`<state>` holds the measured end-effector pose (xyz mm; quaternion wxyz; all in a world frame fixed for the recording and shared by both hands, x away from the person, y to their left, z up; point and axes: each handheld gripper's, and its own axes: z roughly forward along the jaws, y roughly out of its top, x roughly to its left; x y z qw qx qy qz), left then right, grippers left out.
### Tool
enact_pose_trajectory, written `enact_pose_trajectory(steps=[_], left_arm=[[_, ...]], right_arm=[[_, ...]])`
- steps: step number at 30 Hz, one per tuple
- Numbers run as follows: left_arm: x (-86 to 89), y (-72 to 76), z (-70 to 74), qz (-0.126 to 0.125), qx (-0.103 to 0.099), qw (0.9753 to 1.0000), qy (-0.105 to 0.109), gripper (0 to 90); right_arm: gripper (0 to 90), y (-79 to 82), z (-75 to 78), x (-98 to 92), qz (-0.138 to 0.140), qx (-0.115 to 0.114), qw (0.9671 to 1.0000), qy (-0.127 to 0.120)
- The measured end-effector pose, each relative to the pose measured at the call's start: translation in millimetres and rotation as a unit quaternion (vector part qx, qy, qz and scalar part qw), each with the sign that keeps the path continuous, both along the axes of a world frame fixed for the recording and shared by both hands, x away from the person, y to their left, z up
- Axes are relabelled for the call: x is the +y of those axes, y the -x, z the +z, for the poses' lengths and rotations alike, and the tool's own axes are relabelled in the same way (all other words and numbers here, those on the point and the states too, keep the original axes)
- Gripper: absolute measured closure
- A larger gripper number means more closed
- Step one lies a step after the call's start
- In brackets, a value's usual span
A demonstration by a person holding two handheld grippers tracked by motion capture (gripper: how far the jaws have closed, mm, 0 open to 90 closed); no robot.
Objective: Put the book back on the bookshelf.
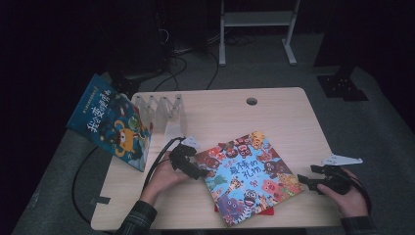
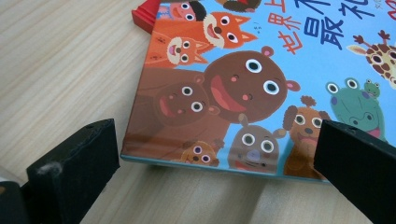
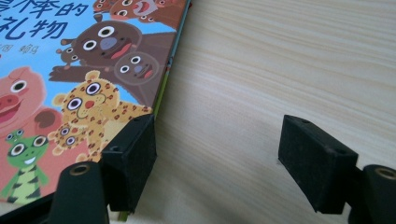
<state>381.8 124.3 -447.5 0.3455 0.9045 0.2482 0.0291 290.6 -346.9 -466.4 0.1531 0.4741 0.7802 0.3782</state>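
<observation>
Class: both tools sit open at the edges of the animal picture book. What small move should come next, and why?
Probably ease the left tool forward so its open jaws straddle the picture book's near edge, then close. That edge lies just ahead between the jaws, ungripped, and the book rests flat on the table atop a red book.

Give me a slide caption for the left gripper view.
Open left gripper faces the animal picture book's edge on the wooden table.

A closed picture book [image 1: 247, 177] with a blue cover crowded with cartoon animals and Chinese lettering is seen lying flat, turned askew, at lower centre of the high view. A red book [image 2: 145, 14] is glimpsed beneath it.
</observation>
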Motion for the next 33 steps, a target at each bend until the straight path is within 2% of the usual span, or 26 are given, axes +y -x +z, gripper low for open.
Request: enact_pose_trajectory(steps=[20, 30, 33], left_arm=[[-1.1, 2.4, -0.3, 0.005, 0.004, 1.0, -0.007, 0.0], [0.1, 3.5, 0.2, 0.006, 0.005, 0.9999, -0.009, 0.0], [0.2, 3.8, 0.4, 0.006, 0.004, 0.9999, -0.009, 0.0]], right_arm=[[25.0, 27.3, 3.5, -9.6, 0.006, -0.007, 0.9999, -0.013], [23.8, 35.0, -0.5, -8.4, 0.019, -0.002, 0.9998, -0.005], [22.9, 33.7, -0.8, -8.0, 0.022, 0.002, 0.9997, -0.009]])
